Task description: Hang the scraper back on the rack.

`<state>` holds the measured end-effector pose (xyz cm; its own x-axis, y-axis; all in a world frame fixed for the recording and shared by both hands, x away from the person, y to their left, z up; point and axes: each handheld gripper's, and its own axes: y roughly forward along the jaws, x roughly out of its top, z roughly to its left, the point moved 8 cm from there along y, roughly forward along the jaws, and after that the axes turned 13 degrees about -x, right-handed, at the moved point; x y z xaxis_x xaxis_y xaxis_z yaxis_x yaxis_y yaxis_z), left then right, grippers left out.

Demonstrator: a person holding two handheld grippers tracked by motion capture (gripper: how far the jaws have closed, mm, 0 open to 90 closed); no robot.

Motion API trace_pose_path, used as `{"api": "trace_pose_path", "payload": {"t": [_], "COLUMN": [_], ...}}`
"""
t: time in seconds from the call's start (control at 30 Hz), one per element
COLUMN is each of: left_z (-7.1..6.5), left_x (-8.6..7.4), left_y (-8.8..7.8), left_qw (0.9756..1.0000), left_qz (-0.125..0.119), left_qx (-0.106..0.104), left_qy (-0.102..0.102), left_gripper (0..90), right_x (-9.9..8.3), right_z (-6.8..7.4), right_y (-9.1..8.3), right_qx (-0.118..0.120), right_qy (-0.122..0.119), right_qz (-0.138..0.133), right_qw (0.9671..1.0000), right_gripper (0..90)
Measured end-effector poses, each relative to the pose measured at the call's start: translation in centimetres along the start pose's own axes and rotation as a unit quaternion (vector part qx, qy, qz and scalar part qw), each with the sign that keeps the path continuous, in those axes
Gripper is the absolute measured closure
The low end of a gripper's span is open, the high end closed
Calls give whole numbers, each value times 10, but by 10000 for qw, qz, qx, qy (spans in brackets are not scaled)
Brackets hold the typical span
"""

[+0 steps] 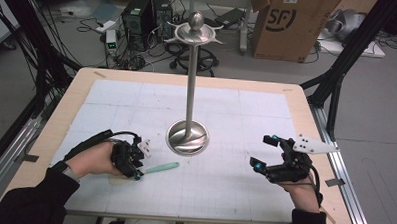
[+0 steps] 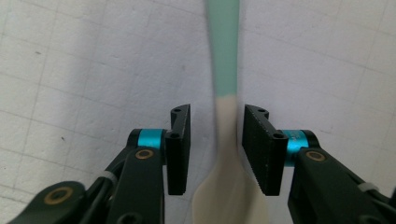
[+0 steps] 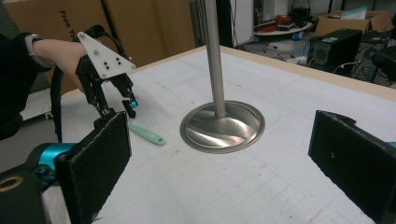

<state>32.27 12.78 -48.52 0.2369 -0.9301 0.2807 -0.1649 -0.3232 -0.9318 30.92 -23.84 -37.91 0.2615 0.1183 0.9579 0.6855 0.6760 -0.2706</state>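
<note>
Jaws of the left gripper [image 2: 212, 149] stand narrowly apart, straddling the cream-and-mint spatula [image 1: 160, 166] at lower centre-left. Close squarely on its neck. The right gripper [image 1: 269, 155], lower right, gapes wide, holding nothing.

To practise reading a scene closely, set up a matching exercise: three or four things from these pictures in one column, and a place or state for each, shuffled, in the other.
Things:
1. left gripper
2. right gripper
3. metal stand
4. spatula

Descriptions:
A. upright at the table's middle
B. jaws wide apart, nothing between them
C. lying flat on the white mat
D. jaws either side of a beige neck

Pairs: 1-D, 2-B, 3-A, 4-C
</note>
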Motion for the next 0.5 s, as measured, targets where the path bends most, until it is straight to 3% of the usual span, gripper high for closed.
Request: {"api": "trace_pose_path", "payload": {"t": [0.2, 0.5], "left_z": [0, -6], "left_x": [1, 3], "left_y": [1, 3], "left_qw": [10000, 9998], "left_qz": [33, 157], "left_qx": [25, 118], "left_qy": [-54, 85], "left_gripper": [686, 791], "right_x": [0, 0], "right_z": [-1, 0], "right_y": [0, 2], "right_qx": [-18, -10], "right_qy": [14, -9], "right_qz": [6, 15], "right_qw": [10000, 10000], "right_gripper": [45, 45]}}
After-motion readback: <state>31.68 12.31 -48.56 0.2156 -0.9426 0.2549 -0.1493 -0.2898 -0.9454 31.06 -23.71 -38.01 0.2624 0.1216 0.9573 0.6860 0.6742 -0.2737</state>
